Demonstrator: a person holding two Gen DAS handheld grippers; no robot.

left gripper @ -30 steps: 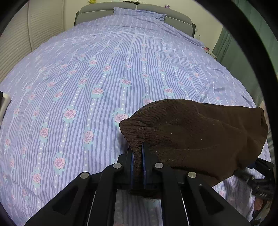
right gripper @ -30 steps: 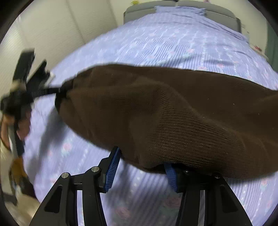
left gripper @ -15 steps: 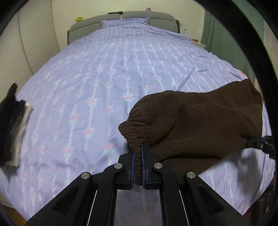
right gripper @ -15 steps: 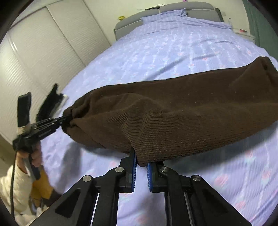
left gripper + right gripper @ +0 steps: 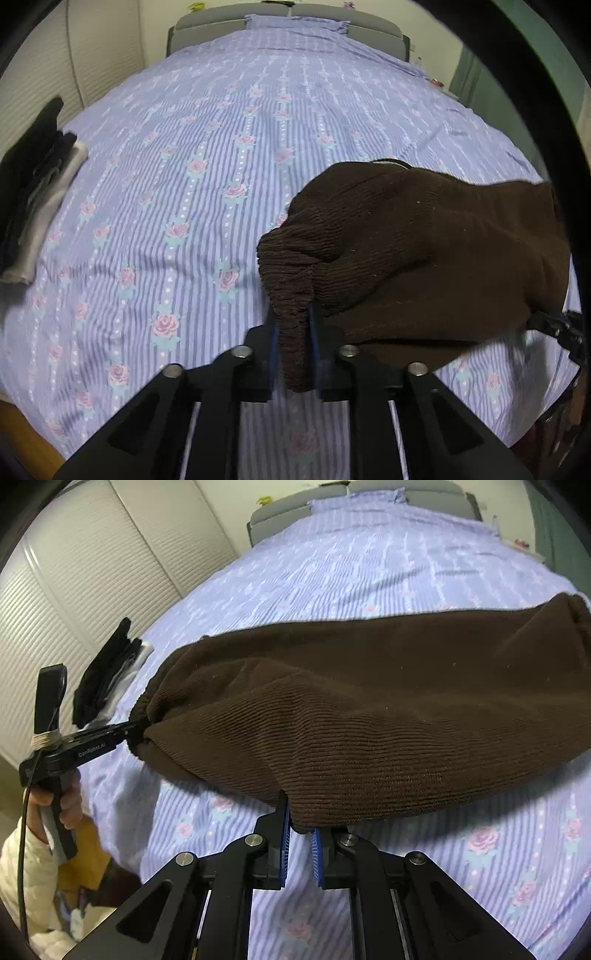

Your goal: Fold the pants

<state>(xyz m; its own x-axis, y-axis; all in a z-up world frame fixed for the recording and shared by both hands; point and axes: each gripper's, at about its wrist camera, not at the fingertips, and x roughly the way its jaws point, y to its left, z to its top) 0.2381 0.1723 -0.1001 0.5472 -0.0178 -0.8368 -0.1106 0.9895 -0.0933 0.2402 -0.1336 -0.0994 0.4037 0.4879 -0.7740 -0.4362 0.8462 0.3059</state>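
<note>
Brown ribbed pants [image 5: 424, 258] hang stretched between both grippers above a bed with a lilac rose-striped cover [image 5: 221, 147]. My left gripper [image 5: 294, 343] has the gathered waistband edge between its blue pads, and its jaws are opening slightly with the cloth still filling the gap. In the right wrist view the left gripper [image 5: 136, 734] sits at the pants' [image 5: 369, 709] left end, held by a person's hand [image 5: 62, 805]. My right gripper [image 5: 300, 834] is shut on the lower hem of the cloth. It also shows at the far right as the right gripper [image 5: 554, 325].
A stack of folded black and white clothes [image 5: 37, 192] lies at the bed's left edge, seen also as the stack [image 5: 107, 679]. A grey headboard [image 5: 288, 14] closes the far end. White louvred wardrobe doors [image 5: 74, 590] stand to the left.
Both grippers have drawn back toward the foot of the bed with the pants. The right gripper closed on the cloth edge. The left jaws now stand slightly wider around the waistband.
</note>
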